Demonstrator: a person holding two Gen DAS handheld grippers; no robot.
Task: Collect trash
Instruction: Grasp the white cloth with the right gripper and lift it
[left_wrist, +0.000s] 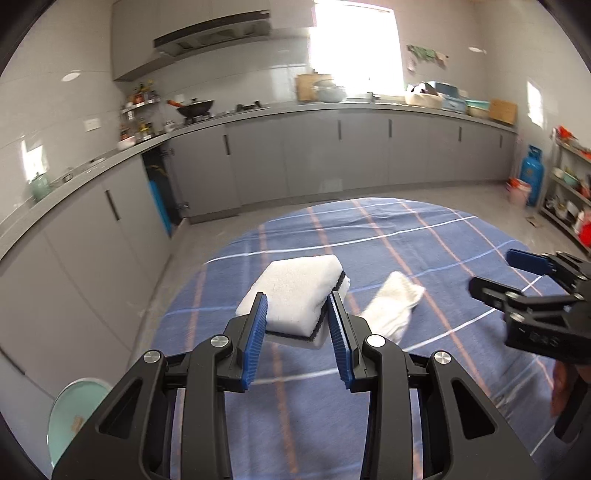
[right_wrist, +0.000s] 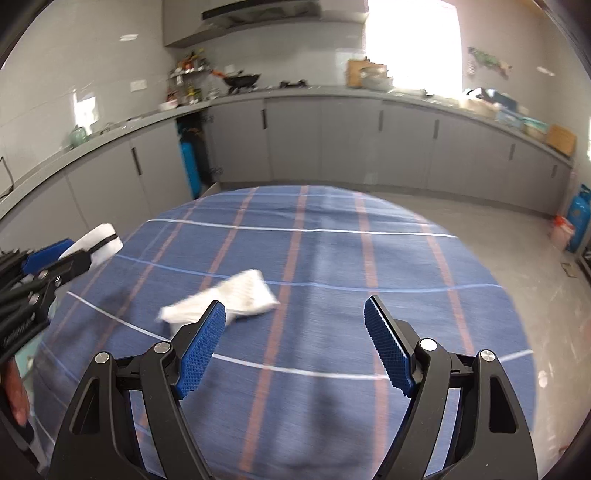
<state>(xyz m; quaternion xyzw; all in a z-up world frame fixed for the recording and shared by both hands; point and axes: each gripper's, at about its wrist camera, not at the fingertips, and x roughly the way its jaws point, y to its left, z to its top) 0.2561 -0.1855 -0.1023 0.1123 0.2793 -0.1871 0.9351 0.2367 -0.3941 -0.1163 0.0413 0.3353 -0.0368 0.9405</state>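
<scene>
1. Left hand-held gripper (left_wrist: 297, 317) clenched on white sponge (left_wrist: 295, 291), held above the table (left_wrist: 424, 236).
2. Right hand-held gripper (right_wrist: 295, 325) released, jaws wide, nothing between them.
3. Crumpled white tissue (right_wrist: 229, 299) lies on the blue plaid tablecloth, just left of the right gripper.

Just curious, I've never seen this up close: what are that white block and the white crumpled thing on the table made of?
The block looks like white foam with a dark scrubbing layer through it: matte, soft-edged, likely a sponge. The crumpled thing looks like tissue or thin cloth, limp and wrinkled; blur leaves that open.
</scene>
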